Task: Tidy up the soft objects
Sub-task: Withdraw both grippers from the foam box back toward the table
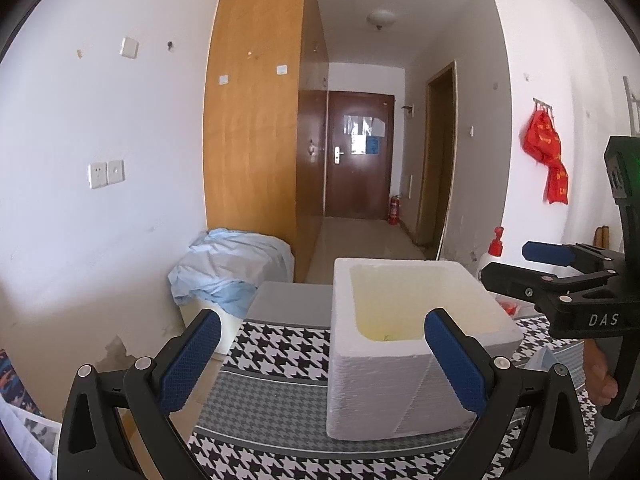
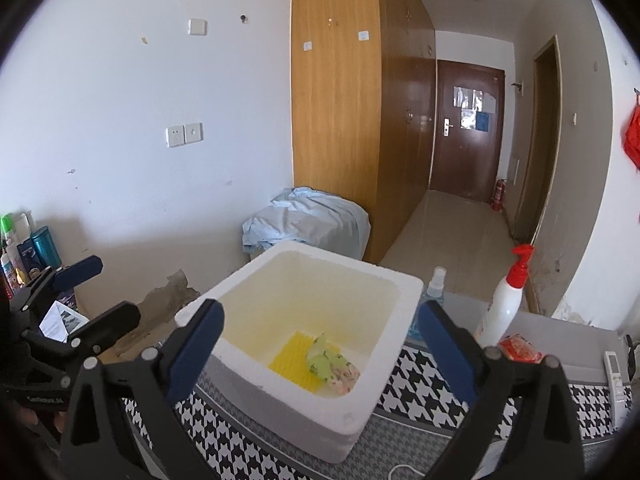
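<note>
White foam box [image 2: 304, 344] is set on the houndstooth-patterned tabletop [image 2: 416, 400]; a green and pink soft bundle [image 2: 332, 368] is seen lying on its yellow floor. Both right tongs [image 2: 320, 356] and left tongs [image 1: 320, 364] are held apart, nothing between them.

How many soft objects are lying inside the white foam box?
2: a yellow ridged pad on the foam box floor, and a green-pink soft item lying on its right edge. The near wall may hide others.

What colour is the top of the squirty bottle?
The pump top is red, on a white bottle. The right wrist view shows it best.
</note>
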Demonstrator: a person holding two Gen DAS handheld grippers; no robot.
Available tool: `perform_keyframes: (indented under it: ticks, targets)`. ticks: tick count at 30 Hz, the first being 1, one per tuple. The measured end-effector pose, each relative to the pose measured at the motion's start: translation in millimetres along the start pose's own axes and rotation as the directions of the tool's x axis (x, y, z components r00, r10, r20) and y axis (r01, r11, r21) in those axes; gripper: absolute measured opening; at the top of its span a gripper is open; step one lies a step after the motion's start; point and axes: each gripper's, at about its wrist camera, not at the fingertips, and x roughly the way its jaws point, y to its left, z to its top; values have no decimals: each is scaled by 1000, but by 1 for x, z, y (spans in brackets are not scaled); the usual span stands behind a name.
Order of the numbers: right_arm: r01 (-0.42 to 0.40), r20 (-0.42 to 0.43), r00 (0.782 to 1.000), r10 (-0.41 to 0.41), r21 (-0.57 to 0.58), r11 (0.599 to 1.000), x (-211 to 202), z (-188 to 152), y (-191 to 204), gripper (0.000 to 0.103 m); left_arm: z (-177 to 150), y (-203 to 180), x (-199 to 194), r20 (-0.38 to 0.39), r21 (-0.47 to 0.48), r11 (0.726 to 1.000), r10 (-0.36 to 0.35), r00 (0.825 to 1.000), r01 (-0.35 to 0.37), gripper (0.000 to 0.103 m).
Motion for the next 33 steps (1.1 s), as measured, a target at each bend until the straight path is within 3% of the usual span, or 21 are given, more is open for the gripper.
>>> perform_keyframes:
  ticks: [18,33]
  targets:
    - [11,68,998,-12,15,1000,-32,-9,-7,99,0,-10,-5,-4,-3,999,-47,999,47,102]
    - [35,100,994,-40,54,998,-63,-25,-34,99,-1,-46,-6,12,35,994,-104,995,103,102]
